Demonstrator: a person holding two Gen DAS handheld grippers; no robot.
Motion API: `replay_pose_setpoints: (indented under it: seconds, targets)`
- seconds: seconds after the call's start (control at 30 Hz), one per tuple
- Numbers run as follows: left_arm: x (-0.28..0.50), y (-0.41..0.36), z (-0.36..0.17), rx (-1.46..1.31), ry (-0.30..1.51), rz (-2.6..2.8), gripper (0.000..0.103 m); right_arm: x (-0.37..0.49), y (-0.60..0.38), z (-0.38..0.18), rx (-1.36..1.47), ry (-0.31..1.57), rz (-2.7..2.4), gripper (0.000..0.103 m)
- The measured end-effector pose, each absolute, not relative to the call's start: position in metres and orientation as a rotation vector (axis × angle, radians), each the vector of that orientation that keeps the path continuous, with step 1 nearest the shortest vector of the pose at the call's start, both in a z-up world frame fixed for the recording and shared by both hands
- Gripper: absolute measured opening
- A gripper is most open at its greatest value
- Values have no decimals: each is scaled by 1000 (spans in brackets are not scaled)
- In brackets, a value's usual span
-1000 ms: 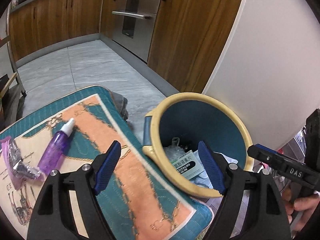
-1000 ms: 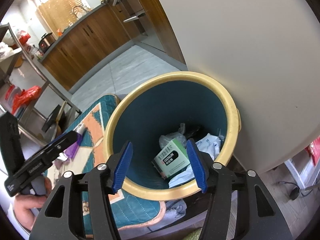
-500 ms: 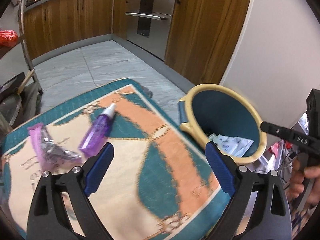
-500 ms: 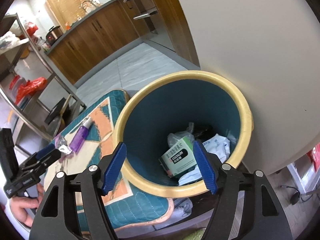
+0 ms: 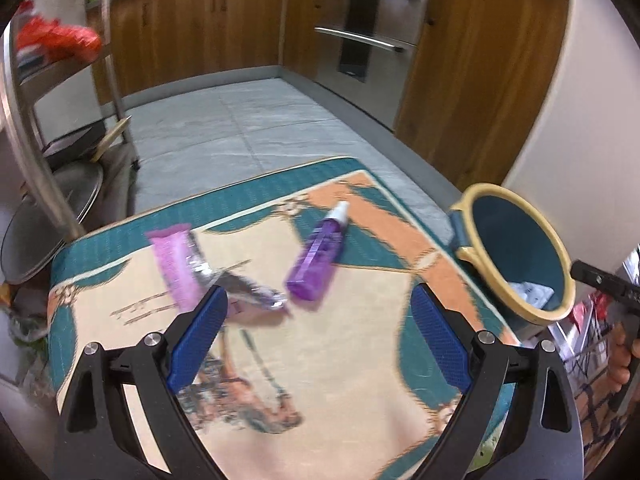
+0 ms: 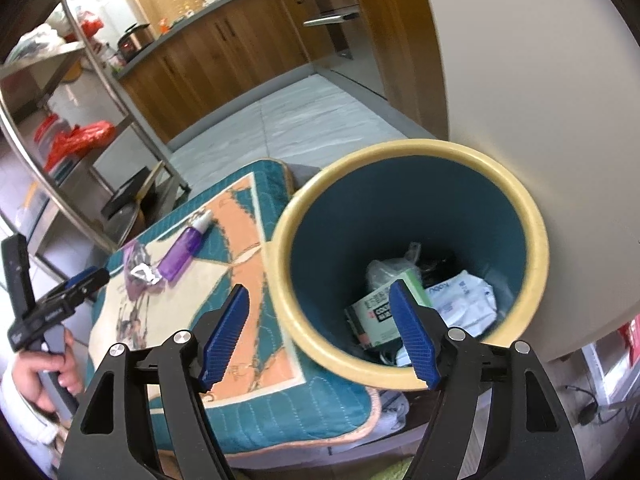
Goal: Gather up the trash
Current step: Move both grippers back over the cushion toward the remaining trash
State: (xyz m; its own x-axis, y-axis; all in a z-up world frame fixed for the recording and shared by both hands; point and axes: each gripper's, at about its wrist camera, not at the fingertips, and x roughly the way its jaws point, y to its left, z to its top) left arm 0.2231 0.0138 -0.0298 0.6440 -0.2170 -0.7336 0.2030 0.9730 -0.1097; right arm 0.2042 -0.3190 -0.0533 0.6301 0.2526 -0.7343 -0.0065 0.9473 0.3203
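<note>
- Left tongs (image 5: pixel 316 320) gape wide and empty above the bench (image 5: pixel 360 380); I judge I'm picking the next piece.
- Crumpled wrapper (image 5: pixel 208 272) and purple bottle (image 5: pixel 320 256) lie ahead; next, lower over one.
- Right tongs (image 6: pixel 320 332), empty, parted, hover by the bin (image 6: pixel 400 372).

- The patterned cloth (image 5: pixel 340 380) is bare in front of the left gripper (image 5: pixel 316 328), whose jaws stand wide with nothing between them.
- 2 things lie ahead on it: a purple bottle (image 5: pixel 320 256) and a crumpled wrapper (image 5: pixel 188 268), close together with a narrow gap.
- The trash bin (image 6: pixel 416 152) stands against the cloth's edge, its mouth unblocked; litter (image 6: pixel 460 300) fills only the bottom.
- The right gripper (image 6: pixel 320 336) hangs over the bin's near rim, jaws empty.
- A white wall (image 6: pixel 540 60) closes off the bin's far side.
- A steel rack (image 5: pixel 28 140) borders the cloth's left end.
</note>
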Motion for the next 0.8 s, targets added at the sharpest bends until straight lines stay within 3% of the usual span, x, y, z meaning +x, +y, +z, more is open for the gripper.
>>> replay_pose_setpoints:
  seconds: [0.8]
  targets:
    - [298,110,-92,-287,934,-17,89,232,-235,-60,261,963,252,74]
